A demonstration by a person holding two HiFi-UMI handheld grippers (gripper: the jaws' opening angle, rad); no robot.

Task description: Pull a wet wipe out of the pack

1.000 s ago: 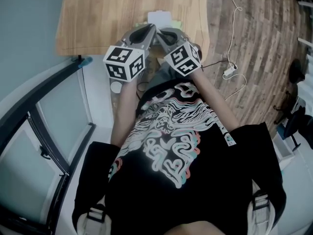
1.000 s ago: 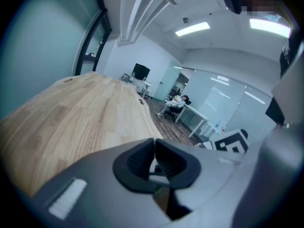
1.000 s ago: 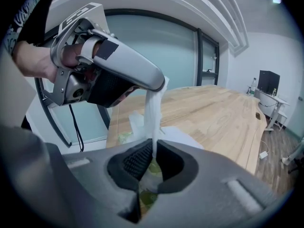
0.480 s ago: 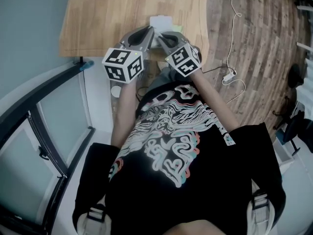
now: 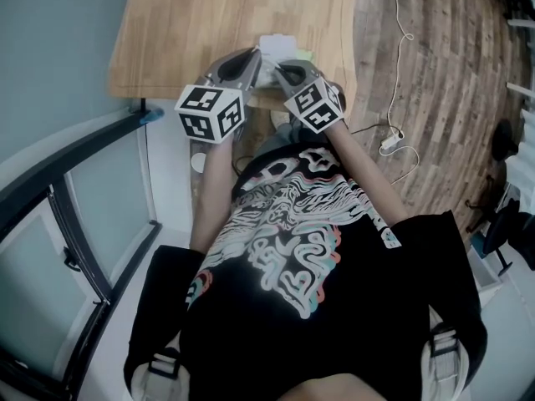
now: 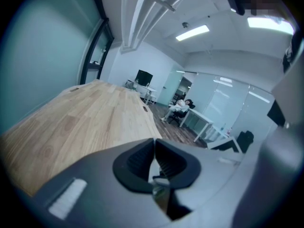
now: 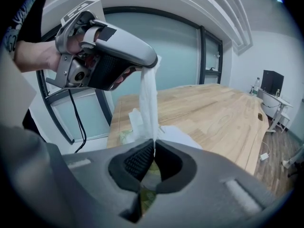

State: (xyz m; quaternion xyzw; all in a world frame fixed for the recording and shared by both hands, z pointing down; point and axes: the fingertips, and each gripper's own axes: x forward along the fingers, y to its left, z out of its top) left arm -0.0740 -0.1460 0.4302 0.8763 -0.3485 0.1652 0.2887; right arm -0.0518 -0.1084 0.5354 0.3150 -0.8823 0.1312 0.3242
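With left fingers (image 7: 130, 56) clamped on wet wipe (image 7: 148, 103) and right fingers (image 7: 137, 163) shut at its base, draw upward steadily; pin pack (image 5: 277, 43).

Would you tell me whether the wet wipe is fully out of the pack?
Not fully, it seems: the wet wipe stretches taut from the left gripper down toward the pack; its lower end is hidden.

The thin fabric wet wipe (image 7: 148, 103) is plain white; the soft plastic pack (image 7: 178, 136) is white with green print. The wooden surface (image 7: 213, 113) is pale honey with darker grain streaks.
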